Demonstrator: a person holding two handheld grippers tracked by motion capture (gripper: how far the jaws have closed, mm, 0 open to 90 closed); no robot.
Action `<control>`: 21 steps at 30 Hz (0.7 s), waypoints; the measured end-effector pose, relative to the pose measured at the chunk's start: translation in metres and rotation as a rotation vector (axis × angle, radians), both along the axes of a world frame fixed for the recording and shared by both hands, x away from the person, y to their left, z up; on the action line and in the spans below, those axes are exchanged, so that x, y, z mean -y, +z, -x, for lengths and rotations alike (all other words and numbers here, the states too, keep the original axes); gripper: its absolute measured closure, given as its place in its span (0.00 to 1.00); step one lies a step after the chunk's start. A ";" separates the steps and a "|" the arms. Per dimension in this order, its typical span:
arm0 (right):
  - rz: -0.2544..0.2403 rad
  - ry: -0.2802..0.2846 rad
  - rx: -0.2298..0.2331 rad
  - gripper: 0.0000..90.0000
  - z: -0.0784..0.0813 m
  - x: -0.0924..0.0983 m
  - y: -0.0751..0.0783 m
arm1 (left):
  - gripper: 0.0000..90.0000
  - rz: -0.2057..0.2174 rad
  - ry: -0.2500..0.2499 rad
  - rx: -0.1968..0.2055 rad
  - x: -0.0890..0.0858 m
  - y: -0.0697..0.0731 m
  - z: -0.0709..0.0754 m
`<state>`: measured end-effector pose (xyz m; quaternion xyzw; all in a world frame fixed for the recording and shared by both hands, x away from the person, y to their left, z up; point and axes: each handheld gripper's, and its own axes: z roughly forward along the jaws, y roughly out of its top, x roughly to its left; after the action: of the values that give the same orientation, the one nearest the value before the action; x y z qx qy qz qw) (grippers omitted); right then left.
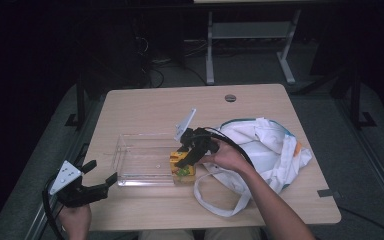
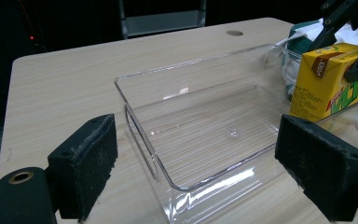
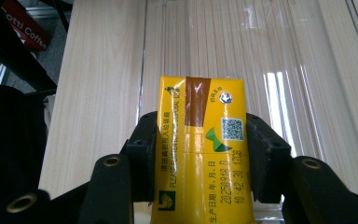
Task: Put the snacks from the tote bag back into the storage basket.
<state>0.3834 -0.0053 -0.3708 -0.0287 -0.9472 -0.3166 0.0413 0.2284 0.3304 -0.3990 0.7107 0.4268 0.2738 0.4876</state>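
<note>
Dark room, pale wood-grain table [image 1: 145, 107] lit from above, grey floor and a white desk frame beyond its far edge.

At the near left corner, off the table's edge: left gripper [image 1: 99, 176], jaws spread wide, nothing between the foam pads [image 2: 86, 165], aimed at the near end of the clear plastic bin [image 1: 130, 162]. Seen past those pads in the left gripper view: the bin [image 2: 144, 154] empty, open-topped, standing on the table with rounded corners and a glossy floor.

Right of the bin, mid-table: right gripper [image 1: 187, 155], clamped from both sides on the yellow drink carton [image 1: 181, 169]. Held upright at the bin's right end, low at its rim; whether resting on the bin floor, cannot tell. In the right gripper view, carton [image 3: 200, 154] square between the black jaws: yellow faces, brown strip across the top, foil straw spot, small square code, printed date lines. From the left gripper view, carton [image 2: 324, 81] with green lettering on its side.

Farther right: white cloth bag [image 1: 267, 147] with teal trim, crumpled, its strap looping toward the near edge.
</note>
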 end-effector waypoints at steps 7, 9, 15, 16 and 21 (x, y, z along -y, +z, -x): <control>-0.003 0.005 -0.008 0.57 0.000 0.004 -0.001 | 0.14 -0.003 -0.001 -0.001 0.000 0.000 0.000; -0.001 0.006 -0.014 0.57 0.002 0.004 -0.001 | 0.14 -0.002 0.001 -0.002 0.000 0.000 0.000; -0.008 0.015 -0.020 0.56 0.003 0.004 -0.001 | 0.14 -0.003 0.002 -0.003 -0.001 0.000 0.000; -0.004 0.011 -0.027 0.56 0.004 0.004 0.000 | 0.14 -0.003 0.002 -0.002 -0.001 0.000 0.000; -0.006 0.014 -0.033 0.56 0.005 0.004 0.000 | 0.14 -0.003 0.002 -0.002 0.000 0.000 0.000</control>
<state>0.3781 -0.0091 -0.3708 -0.0272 -0.9457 -0.3184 0.0591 0.2282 0.3307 -0.3991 0.7114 0.4276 0.2744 0.4857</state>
